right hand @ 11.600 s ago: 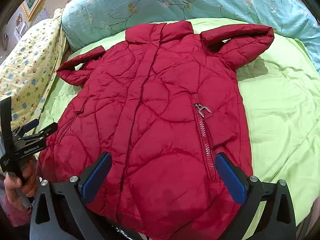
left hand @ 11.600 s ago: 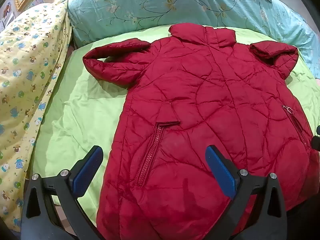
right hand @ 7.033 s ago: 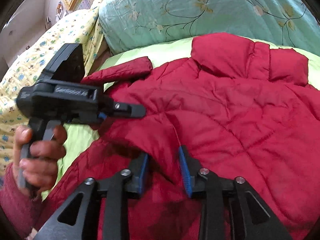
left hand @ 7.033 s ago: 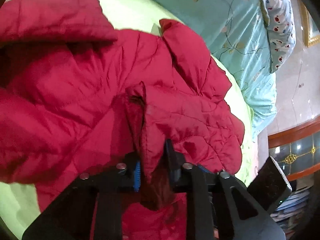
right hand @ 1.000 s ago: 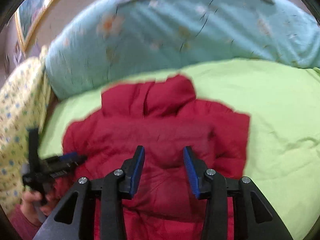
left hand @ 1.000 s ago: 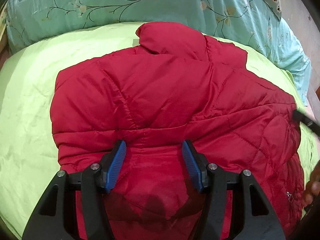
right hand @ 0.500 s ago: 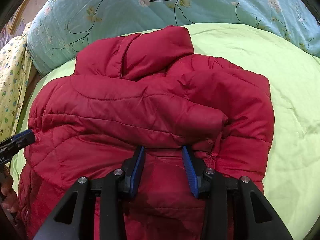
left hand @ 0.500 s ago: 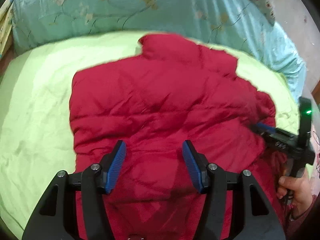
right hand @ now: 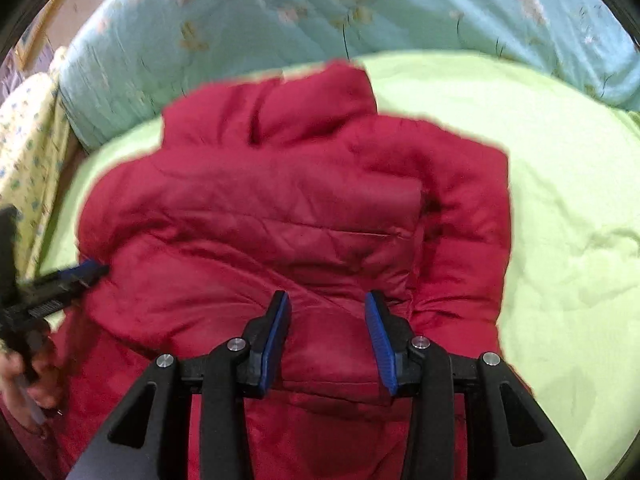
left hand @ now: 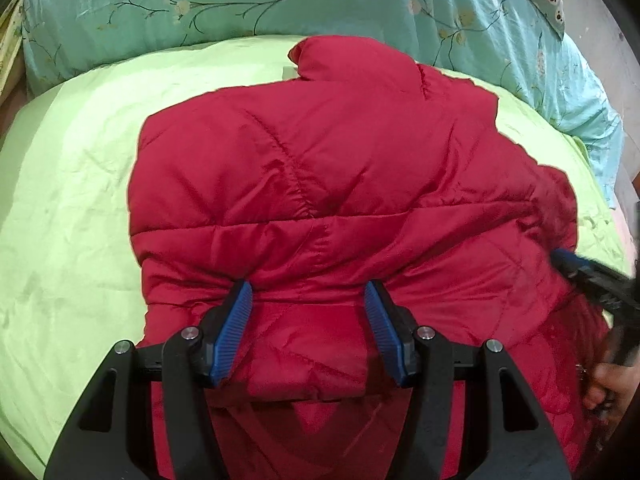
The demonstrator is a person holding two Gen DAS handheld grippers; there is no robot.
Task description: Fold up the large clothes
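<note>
A red quilted jacket [left hand: 340, 184] lies on the green bedsheet [left hand: 68, 208], both sleeves folded across its front, collar toward the pillows. It also shows in the right wrist view [right hand: 280, 216]. My left gripper [left hand: 306, 322] is open, its blue pads on either side of a folded sleeve cuff over the jacket's middle. My right gripper [right hand: 326, 332] is open too, jaws astride another cuff on the jacket's right part. Each gripper shows at the other's view edge, the right one [left hand: 592, 276] and the left one [right hand: 52, 288], both by the jacket's sides.
A teal floral duvet [left hand: 280, 0] is bunched along the head of the bed. A yellow patterned quilt [right hand: 24, 144] lies at the left. Green sheet [right hand: 572, 216] spreads to the right of the jacket.
Both grippers have stayed open over the folded sleeves and shifted slightly. The right wrist view has pulled back and is blurred from motion.
</note>
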